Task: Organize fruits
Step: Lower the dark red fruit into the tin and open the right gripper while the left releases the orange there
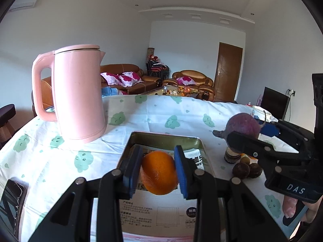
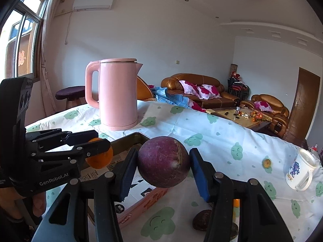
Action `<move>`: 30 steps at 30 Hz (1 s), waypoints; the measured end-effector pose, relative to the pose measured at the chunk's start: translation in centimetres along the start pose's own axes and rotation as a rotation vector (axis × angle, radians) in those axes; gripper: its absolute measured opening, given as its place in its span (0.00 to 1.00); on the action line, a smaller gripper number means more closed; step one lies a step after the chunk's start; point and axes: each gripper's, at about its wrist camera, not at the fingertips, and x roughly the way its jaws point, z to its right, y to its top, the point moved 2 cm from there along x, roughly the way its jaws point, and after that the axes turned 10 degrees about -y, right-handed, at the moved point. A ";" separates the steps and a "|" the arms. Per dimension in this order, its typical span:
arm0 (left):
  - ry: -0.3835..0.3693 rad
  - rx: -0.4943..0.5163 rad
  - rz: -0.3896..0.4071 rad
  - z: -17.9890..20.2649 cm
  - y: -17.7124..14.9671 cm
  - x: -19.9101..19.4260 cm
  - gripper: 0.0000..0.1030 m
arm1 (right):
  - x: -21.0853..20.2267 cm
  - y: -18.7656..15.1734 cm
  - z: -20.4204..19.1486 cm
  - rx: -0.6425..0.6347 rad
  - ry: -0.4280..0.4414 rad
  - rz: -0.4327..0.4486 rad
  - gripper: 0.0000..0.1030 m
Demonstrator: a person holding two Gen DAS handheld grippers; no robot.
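The orange (image 1: 159, 172) is clamped between the pads of your left gripper (image 1: 159, 171), lifted above the metal tray (image 1: 198, 143) lined with printed paper. The purple fruit (image 2: 164, 161) (round, with a dry stem scar) is pinched in your right gripper (image 2: 164, 168), just beside the tray's near corner. Bring each one low over the lining before you loosen the jaws, I think, so it does not roll. Keep the two grippers apart, and stay away from the pink kettle (image 1: 77, 92) and the mug (image 2: 300, 169)
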 end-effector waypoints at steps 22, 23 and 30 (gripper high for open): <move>0.011 -0.027 -0.056 -2.1 -0.7 0.8 0.20 | 4.2 -1.5 -4.5 -0.057 0.077 -0.106 0.53; 0.014 -0.027 -0.055 -2.2 -0.6 0.8 0.21 | 4.4 -1.8 -4.6 -0.059 0.081 -0.114 0.53; 0.057 -0.059 -0.007 -3.2 -0.2 -0.2 0.61 | 4.3 -2.2 -6.3 -0.100 0.115 -0.120 0.53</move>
